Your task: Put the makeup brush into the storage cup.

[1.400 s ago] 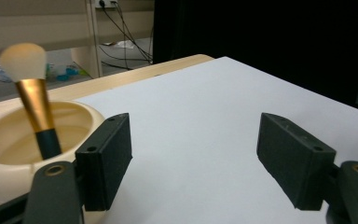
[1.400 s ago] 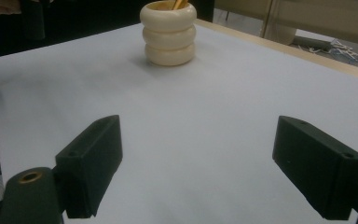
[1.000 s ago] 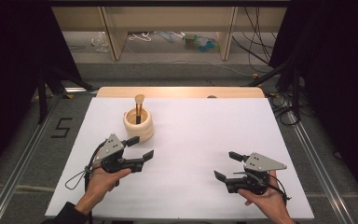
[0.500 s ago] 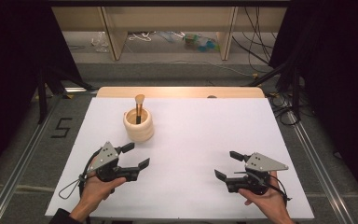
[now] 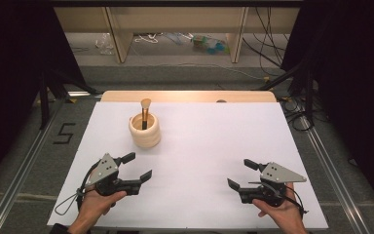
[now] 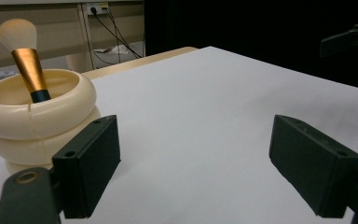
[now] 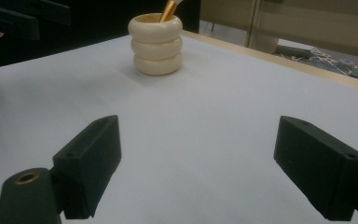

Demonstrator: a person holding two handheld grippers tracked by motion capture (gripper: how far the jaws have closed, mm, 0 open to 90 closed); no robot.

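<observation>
A cream ringed cup (image 5: 144,131) stands on the white table (image 5: 209,141), left of centre and toward the back. A makeup brush (image 5: 145,113) with a gold handle and pale bristles stands upright in it. The cup (image 6: 37,116) and brush (image 6: 25,60) appear close at the left of the left gripper view, and the cup (image 7: 157,44) sits far off in the right gripper view. My left gripper (image 5: 139,165) is open near the front left edge, a short way in front of the cup. My right gripper (image 5: 241,174) is open at the front right, nothing between its jaws.
A wooden strip (image 5: 187,96) borders the table's far edge. Beyond it are shelf legs (image 5: 119,34) and cables on the floor (image 5: 268,53). Metal rails (image 5: 24,161) run along both sides of the table, with a "5" mark (image 5: 64,132) on the floor at left.
My left gripper has drawn back from the cup toward the front edge of the table, staying open. The right gripper has hardly moved.
</observation>
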